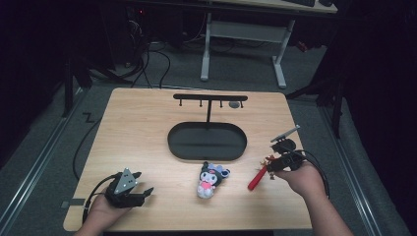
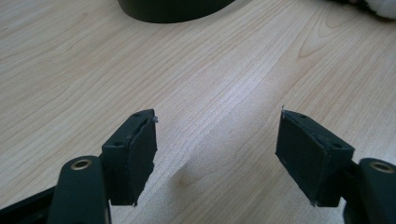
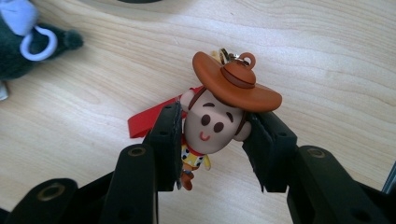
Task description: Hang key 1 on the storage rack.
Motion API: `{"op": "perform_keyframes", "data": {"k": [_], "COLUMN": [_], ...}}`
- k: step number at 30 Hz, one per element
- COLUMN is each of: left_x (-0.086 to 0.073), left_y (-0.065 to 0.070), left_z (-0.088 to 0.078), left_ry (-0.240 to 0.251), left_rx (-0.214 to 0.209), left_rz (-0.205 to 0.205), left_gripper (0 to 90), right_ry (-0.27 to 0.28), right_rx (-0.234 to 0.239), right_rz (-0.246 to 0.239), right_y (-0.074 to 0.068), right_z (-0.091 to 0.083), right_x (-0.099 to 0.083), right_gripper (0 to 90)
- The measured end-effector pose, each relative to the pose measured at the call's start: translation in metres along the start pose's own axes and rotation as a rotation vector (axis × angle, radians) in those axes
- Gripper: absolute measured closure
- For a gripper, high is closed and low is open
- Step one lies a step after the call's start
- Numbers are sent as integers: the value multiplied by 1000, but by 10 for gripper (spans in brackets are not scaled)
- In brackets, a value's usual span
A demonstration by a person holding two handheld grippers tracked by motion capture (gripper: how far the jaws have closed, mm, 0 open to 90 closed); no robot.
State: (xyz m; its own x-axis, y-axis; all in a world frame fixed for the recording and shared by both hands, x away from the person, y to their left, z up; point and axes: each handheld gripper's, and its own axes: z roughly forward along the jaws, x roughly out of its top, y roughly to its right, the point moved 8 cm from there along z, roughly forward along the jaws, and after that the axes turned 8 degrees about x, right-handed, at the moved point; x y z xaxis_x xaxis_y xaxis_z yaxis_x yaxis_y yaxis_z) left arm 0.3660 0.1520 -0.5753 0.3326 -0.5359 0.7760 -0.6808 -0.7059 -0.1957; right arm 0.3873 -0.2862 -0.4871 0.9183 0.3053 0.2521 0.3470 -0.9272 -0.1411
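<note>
Cowboy keychain figure is clamped by the head in the right gripper, jaws pressed on both sides of its face; brown hat sits above the pads, small body hangs below between the jaws, clear of the counter. Metal ring at the hat top, red strap trails behind the left jaw. In the high view the right gripper sits at the near right of the counter, the strap hanging down-left from it toward the wood. Plush toy, dark with a pink front, lies just left of that, near centre; its dark ear and white ring show at the top left of the right gripper view. Beyond the plush is a black oval tray with a T-shaped hook stand rising from its far edge. Left gripper rests at the near left, well apart from the figure, jaws wide apart with only bare wood between the pads. Tray edge shows far ahead of it.
</note>
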Motion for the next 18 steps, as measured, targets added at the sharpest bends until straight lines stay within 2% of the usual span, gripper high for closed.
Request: {"op": "perform_keyframes", "data": {"k": [10, 18], "left_x": [0, -1], "left_y": [0, 0], "left_z": [0, 0], "left_ry": [-1, -4], "left_rx": [0, -2], "left_rz": [-1, -1], "left_gripper": [292, 292], "right_ry": [18, 23], "right_rx": [16, 30], "right_rz": [-32, -59], "right_y": [-14, -25], "right_z": [-21, -29], "right_x": [8, 15], "right_gripper": [584, 584]}}
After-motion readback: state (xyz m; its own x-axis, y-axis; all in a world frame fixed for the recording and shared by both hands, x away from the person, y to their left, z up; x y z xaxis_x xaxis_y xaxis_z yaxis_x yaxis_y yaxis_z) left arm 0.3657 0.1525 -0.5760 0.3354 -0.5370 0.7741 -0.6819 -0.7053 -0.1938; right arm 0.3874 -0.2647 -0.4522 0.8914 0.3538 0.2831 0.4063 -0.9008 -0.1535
